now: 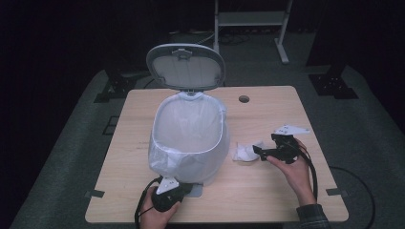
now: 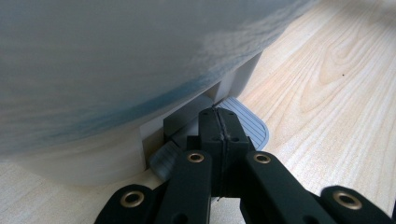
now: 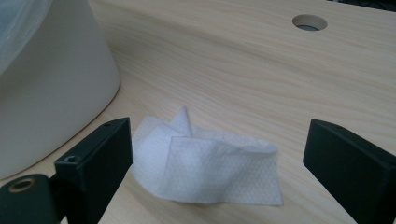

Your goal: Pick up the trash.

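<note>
A white pedal bin (image 1: 191, 138) stands mid-table with its lid (image 1: 185, 67) tipped up and a clear bag lining its rim. My left gripper (image 1: 185, 190) sits at the bin's front foot. In the left gripper view its jaws (image 2: 219, 122) are shut together, with the tips resting on the grey ribbed pedal (image 2: 247, 123). A crumpled white tissue (image 1: 244, 153) lies on the wood right of the bin. My right gripper (image 1: 263, 146) points left at it. Its jaws (image 3: 217, 137) stand wide open on either side of the tissue (image 3: 210, 165), not touching it.
The wooden table (image 1: 267, 191) has a round cable hole (image 1: 244, 98) at the back right. The bin wall (image 3: 46, 84) rises close on the left of the right gripper. A metal stand (image 1: 250, 19) is on the floor beyond the table.
</note>
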{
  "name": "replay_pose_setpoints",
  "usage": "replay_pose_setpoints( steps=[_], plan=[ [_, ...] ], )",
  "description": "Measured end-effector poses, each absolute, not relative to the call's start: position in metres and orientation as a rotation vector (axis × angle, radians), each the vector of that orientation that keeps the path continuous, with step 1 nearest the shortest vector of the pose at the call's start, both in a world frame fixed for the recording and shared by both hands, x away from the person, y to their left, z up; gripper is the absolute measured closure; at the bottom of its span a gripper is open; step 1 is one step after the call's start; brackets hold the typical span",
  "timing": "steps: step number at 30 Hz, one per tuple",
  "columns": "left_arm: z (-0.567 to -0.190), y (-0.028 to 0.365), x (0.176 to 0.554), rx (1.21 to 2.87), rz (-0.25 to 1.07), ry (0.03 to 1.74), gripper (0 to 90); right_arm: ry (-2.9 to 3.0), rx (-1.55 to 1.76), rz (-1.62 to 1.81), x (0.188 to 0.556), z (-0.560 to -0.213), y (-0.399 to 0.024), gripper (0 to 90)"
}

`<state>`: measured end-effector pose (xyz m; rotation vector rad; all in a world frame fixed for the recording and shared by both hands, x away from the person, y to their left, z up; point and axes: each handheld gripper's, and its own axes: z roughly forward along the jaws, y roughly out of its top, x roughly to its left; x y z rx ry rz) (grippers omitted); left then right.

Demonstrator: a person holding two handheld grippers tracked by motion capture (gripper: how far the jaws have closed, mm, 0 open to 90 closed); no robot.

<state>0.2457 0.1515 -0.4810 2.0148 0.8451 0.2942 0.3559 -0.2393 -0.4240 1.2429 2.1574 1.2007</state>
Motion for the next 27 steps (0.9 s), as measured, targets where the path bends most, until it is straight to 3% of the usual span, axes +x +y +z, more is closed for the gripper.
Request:
replay_pose_setpoints(
  steps=[27],
  plan=[
    [-0.481,0.151,0.245,2.013,0.293,0.849,90.0,2.21,1.287,1.13,0.382,-0.453,-0.211,6.9]
  ],
)
